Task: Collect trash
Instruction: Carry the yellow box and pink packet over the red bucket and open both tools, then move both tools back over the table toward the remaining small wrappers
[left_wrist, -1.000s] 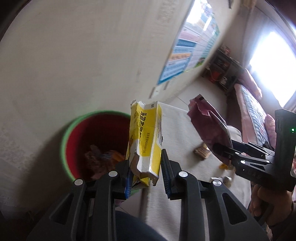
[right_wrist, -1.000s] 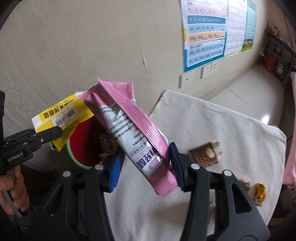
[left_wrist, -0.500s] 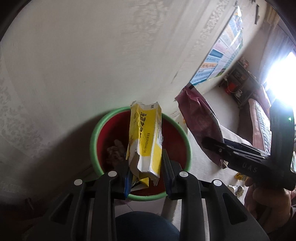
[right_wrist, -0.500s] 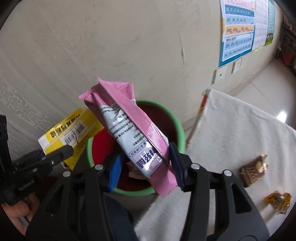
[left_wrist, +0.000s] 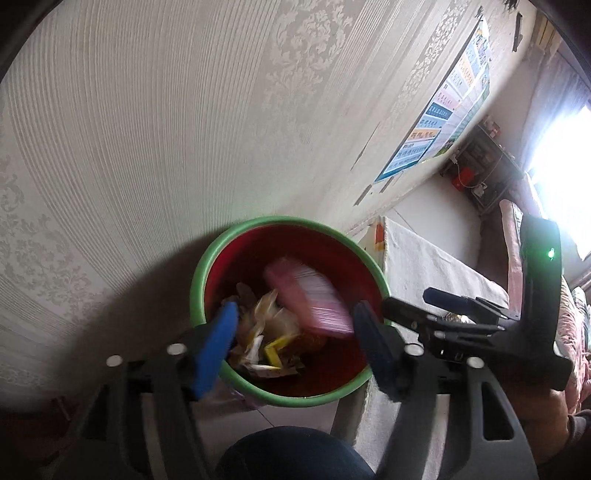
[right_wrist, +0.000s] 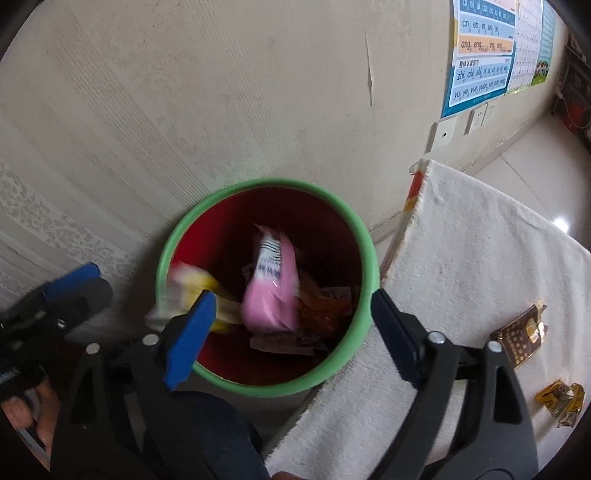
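A red bin with a green rim (left_wrist: 207, 258) (right_wrist: 364, 240) stands by the wall. Both grippers hang open and empty over it. My left gripper (left_wrist: 291, 343) has its jaws wide apart; my right gripper (right_wrist: 291, 325) also stands wide open. A pink snack bag (right_wrist: 271, 295) (left_wrist: 314, 299) is blurred, falling inside the bin. A yellow box (right_wrist: 192, 284) is blurred at the bin's left rim, dropping in. Other wrappers (right_wrist: 321, 306) lie at the bottom.
A table under a white cloth (right_wrist: 480, 258) stands right of the bin, with a brown wrapper (right_wrist: 519, 336) and a gold wrapper (right_wrist: 559, 402) on it. A wallpapered wall (left_wrist: 184, 129) is behind. My knee (left_wrist: 291, 458) is below.
Both grippers have opened over the bin. The yellow box has left the left gripper and the pink bag has left the right one; both are falling into the bin.
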